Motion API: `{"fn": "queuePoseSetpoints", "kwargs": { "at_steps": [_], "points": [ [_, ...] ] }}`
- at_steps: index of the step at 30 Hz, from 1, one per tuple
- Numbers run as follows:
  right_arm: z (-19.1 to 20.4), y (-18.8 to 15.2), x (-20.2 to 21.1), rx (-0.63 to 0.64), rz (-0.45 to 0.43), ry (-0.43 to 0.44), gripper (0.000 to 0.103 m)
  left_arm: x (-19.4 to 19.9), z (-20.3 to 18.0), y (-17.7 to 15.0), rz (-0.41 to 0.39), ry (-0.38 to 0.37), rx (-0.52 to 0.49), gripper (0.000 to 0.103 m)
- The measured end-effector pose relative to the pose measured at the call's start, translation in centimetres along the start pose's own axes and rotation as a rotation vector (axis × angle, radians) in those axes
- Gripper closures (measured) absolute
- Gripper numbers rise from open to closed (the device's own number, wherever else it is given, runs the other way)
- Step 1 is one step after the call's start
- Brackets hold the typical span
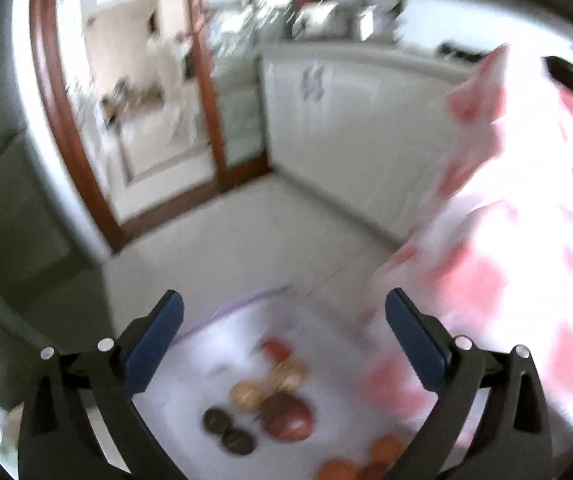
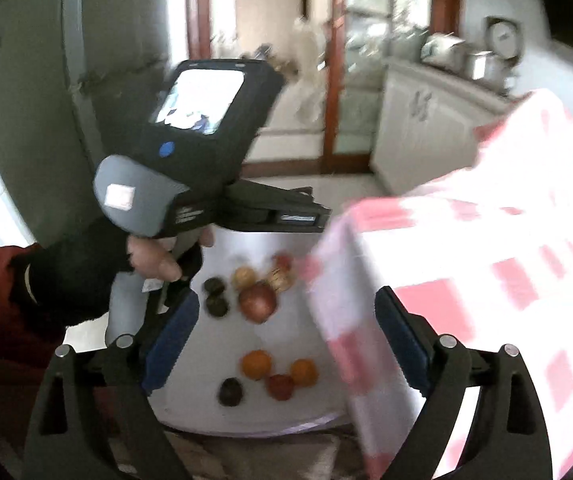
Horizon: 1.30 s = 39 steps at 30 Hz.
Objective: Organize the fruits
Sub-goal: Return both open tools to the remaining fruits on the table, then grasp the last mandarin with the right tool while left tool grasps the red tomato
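Several fruits lie on a white board (image 2: 326,368): a red apple (image 2: 257,302), two dark round fruits (image 2: 215,294), tan fruits (image 2: 244,276), oranges (image 2: 256,363) and a dark fruit (image 2: 230,392). The same board (image 1: 326,340) and apple (image 1: 286,418) show in the left wrist view, low between the fingers. My left gripper (image 1: 284,332) is open and empty above the board. It also shows in the right wrist view (image 2: 298,210), held by a hand. My right gripper (image 2: 286,340) is open and empty above the fruits. Both views are blurred.
A red-and-white checked cloth (image 2: 486,260) hangs over the right side and covers part of the board; it also shows in the left wrist view (image 1: 506,240). White cabinets (image 1: 346,120) with appliances on top and a wood-framed doorway (image 1: 206,100) stand behind.
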State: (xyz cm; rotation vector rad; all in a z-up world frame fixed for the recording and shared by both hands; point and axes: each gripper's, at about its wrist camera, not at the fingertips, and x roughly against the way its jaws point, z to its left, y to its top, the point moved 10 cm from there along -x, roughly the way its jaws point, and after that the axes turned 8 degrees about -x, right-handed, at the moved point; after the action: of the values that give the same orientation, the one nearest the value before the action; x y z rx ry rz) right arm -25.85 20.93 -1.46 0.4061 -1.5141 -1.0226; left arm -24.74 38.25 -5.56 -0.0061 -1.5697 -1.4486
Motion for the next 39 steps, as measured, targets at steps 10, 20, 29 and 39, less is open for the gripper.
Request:
{"fn": "queuePoseSetpoints", "kwargs": {
  "at_steps": [10, 20, 29, 39],
  "points": [
    [-17.4, -2.7, 12.2, -0.369, -0.199, -0.261, 0.016, 7.1, -20.7, 6.2, -0.15, -0.309, -0.315, 0.002],
    [-34.4, -8.7, 21.8, -0.603, -0.252, -0.575, 0.016, 6.7, -42.0, 9.3, -0.05, -0.584, -0.366, 0.002],
    [-47.1, -12.2, 24.1, -0.833, -0.226, -0.682, 0.016, 0.0, -54.6, 14.6, 0.04, -0.639, -0.155, 0.002],
    [-55.4, -11.9, 21.0, -0.933, -0.207, -0.718, 0.016, -5.7, -55.3, 18.2, 0.087, -0.704, 0.121, 0.002]
  ]
}}
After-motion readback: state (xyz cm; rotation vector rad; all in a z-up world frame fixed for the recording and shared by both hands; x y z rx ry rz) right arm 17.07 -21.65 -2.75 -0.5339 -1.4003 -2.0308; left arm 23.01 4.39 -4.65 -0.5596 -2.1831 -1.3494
